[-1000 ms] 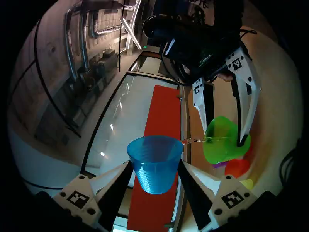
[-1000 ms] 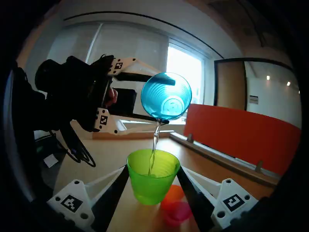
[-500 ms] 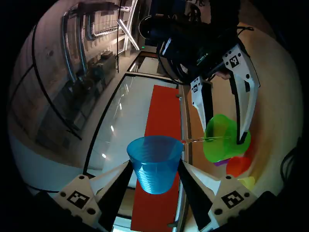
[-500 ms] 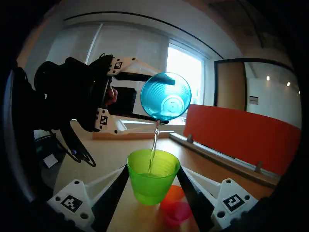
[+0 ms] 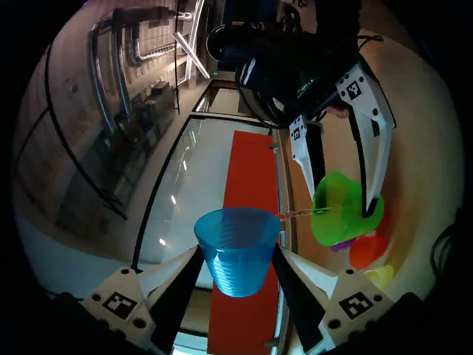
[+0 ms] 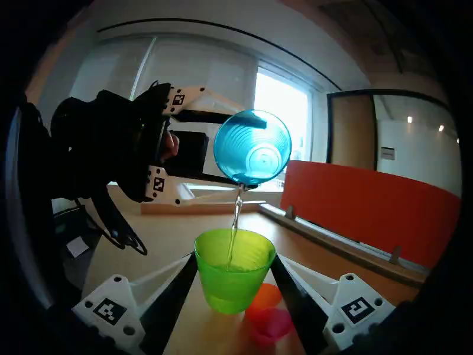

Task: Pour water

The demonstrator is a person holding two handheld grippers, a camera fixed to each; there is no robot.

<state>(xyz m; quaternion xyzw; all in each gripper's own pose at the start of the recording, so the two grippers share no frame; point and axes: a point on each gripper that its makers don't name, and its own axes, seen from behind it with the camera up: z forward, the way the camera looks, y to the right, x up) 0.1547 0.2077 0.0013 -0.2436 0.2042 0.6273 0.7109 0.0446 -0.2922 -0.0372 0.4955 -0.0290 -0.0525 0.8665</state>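
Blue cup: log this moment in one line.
phase: pouring | left gripper: shut on blue cup | right gripper: shut on green cup | water: into green cup

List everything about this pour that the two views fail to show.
- Water left in the blue cup: the right gripper view faces its base, and the left gripper view sees its side wall.
- Orange cup and pink cup: in the right gripper view they sit partly behind the green cup, so their contents are unseen.
- Yellow cup: it is small and near the edge of the left gripper view, so its contents are unreadable.

Office: wooden desk (image 6: pixel 171 236), red desk divider (image 6: pixel 378 207), big window (image 6: pixel 281 118), exposed ceiling pipes (image 5: pixel 120 83).
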